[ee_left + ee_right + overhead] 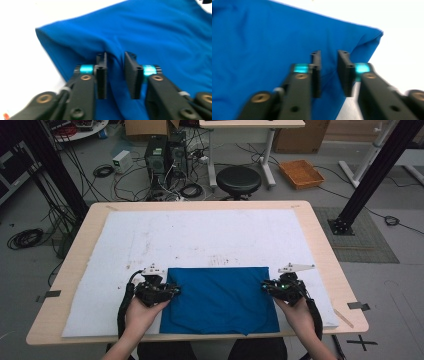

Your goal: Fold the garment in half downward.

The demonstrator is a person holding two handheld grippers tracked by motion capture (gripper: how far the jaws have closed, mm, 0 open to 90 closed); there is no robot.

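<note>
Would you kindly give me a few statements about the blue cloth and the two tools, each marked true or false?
1. The blue cloth lies folded on the white mat. True.
2. The left tool is clamped shut on the cloth. False: its jaws stand apart, with cloth between them.
3. The right tool is at the cloth's right edge. True.
4. The cloth hangs in the air. False: it rests on the mat.
5. A round black stool stands beyond the table. True.

The blue cloth [220,300] looks smooth and matt, lying on scuffed white foam board [200,237] over a pale wooden table [325,250].
</note>
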